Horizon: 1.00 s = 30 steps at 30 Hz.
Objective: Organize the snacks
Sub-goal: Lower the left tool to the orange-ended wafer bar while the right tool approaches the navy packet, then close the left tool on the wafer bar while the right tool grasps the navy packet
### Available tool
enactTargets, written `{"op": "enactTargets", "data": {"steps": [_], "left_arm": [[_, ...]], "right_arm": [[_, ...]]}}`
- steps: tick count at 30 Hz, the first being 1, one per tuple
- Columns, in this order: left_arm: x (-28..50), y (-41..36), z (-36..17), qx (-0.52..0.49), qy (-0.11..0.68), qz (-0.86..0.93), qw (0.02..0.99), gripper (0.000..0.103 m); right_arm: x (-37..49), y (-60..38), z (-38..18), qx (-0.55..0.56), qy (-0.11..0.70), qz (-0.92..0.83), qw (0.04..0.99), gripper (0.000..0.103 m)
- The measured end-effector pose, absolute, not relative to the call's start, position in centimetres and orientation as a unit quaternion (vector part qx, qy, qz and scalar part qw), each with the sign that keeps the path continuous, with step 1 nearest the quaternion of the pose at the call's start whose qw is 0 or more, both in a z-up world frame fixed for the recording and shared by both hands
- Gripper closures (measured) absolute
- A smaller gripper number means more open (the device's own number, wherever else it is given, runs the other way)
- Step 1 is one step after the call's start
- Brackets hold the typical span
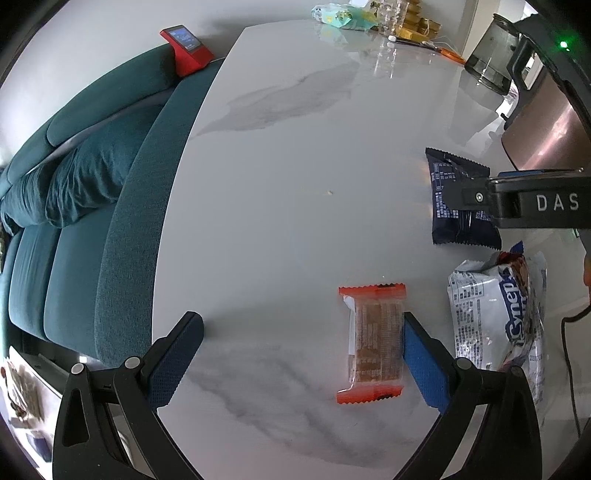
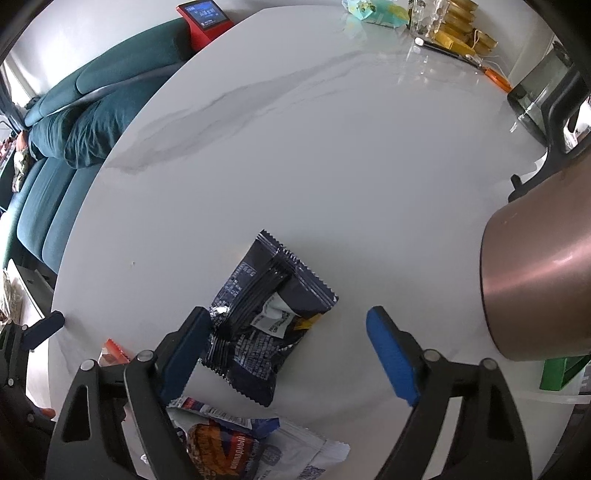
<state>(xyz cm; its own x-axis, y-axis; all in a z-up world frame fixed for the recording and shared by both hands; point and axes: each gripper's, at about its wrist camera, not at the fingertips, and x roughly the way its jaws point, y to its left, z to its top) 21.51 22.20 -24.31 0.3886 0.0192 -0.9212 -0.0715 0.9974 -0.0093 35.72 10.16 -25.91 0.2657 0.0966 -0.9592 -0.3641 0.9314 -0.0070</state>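
Note:
An orange-ended wafer bar [image 1: 373, 343] lies on the white marble table [image 1: 280, 177], just inside the right finger of my open left gripper [image 1: 301, 360], which holds nothing. A dark navy snack packet [image 2: 269, 317] lies flat between the fingers of my open right gripper [image 2: 290, 354], close to its left finger [image 2: 188, 354]. In the left wrist view the right gripper [image 1: 458, 201] hangs over that navy packet [image 1: 465, 232]. A crumpled white snack packet [image 1: 498, 325] lies beside the wafer bar, and the same white packet [image 2: 229, 446] shows at the bottom of the right wrist view.
A copper-coloured pot [image 2: 535, 288] stands at the right, close to the right gripper. A glass jug [image 1: 491, 55], yellow boxes [image 2: 458, 33] and a pale green pack [image 1: 340, 14] sit along the far edge. A teal sofa [image 1: 74, 177] runs along the table's left side.

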Motion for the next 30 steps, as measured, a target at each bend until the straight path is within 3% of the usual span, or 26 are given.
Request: {"op": "enactTargets", "data": {"steps": [13, 16, 18, 20, 23, 25, 27, 30], "left_arm": [[21.5, 22.3, -24.3, -0.019, 0.571, 0.019, 0.82, 0.004], [21.4, 21.8, -23.9, -0.016, 0.572, 0.015, 0.82, 0.017], [21.3, 21.5, -23.4, -0.014, 0.571, 0.012, 0.821, 0.042], [21.3, 21.2, -23.1, -0.012, 0.572, 0.012, 0.82, 0.058], [21.3, 21.1, -23.1, -0.009, 0.574, 0.009, 0.819, 0.062], [21.2, 20.9, -23.0, -0.007, 0.575, 0.007, 0.818, 0.067], [21.2, 20.8, -22.9, -0.004, 0.577, 0.005, 0.817, 0.083], [21.2, 20.7, -22.8, -0.002, 0.579, 0.006, 0.816, 0.083]], "right_arm": [[36.0, 10.2, -26.1, -0.106, 0.593, 0.154, 0.783, 0.0], [35.8, 10.2, -26.0, -0.104, 0.594, 0.158, 0.782, 0.0], [35.8, 10.3, -26.0, -0.108, 0.592, 0.159, 0.783, 0.0], [35.7, 10.5, -26.0, -0.106, 0.592, 0.162, 0.782, 0.0], [35.5, 10.6, -26.0, -0.105, 0.592, 0.166, 0.782, 0.007], [35.4, 10.6, -26.0, -0.101, 0.593, 0.176, 0.779, 0.02], [35.3, 10.7, -25.9, -0.101, 0.593, 0.178, 0.778, 0.025], [35.1, 10.8, -25.8, -0.11, 0.589, 0.18, 0.78, 0.029]]}}
